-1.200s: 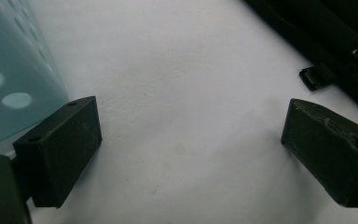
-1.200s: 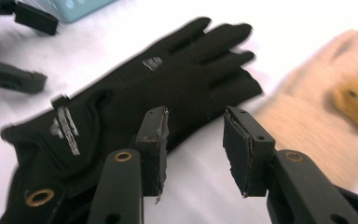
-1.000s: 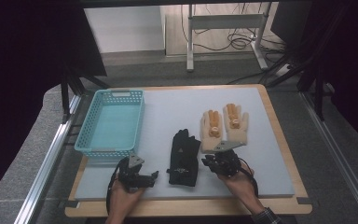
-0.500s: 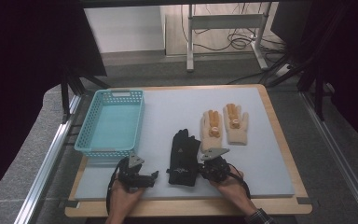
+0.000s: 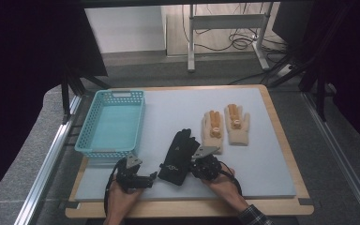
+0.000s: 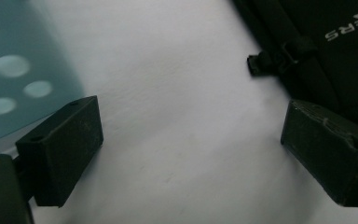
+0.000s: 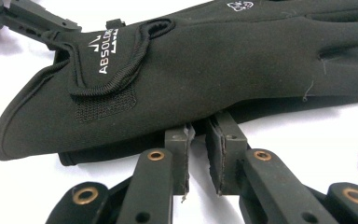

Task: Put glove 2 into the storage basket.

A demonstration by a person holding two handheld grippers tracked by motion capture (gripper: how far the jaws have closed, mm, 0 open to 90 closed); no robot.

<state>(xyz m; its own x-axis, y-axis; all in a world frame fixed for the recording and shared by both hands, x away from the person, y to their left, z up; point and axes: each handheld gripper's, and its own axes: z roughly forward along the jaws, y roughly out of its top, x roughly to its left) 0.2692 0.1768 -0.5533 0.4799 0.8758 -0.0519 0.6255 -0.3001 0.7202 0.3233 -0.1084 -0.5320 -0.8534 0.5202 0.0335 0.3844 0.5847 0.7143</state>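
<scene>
While flat on tabletop, black glove lies near front edge, between both grippers. Soft, light, floppy neoprene — best pinch at cuff edge or wrist strap. Right hand-held gripper: jaws nearly shut at glove's lower edge; actual pinch cannot be told. Left hand-held gripper: jaws wide apart, empty. Blue basket — nothing inside. Tan glove pair lies beyond.

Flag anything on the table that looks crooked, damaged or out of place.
Nothing looks damaged or spilled. The black glove lies tilted on the white mat, while the two tan gloves lie side by side and straight. The blue basket sits upright and empty.
</scene>
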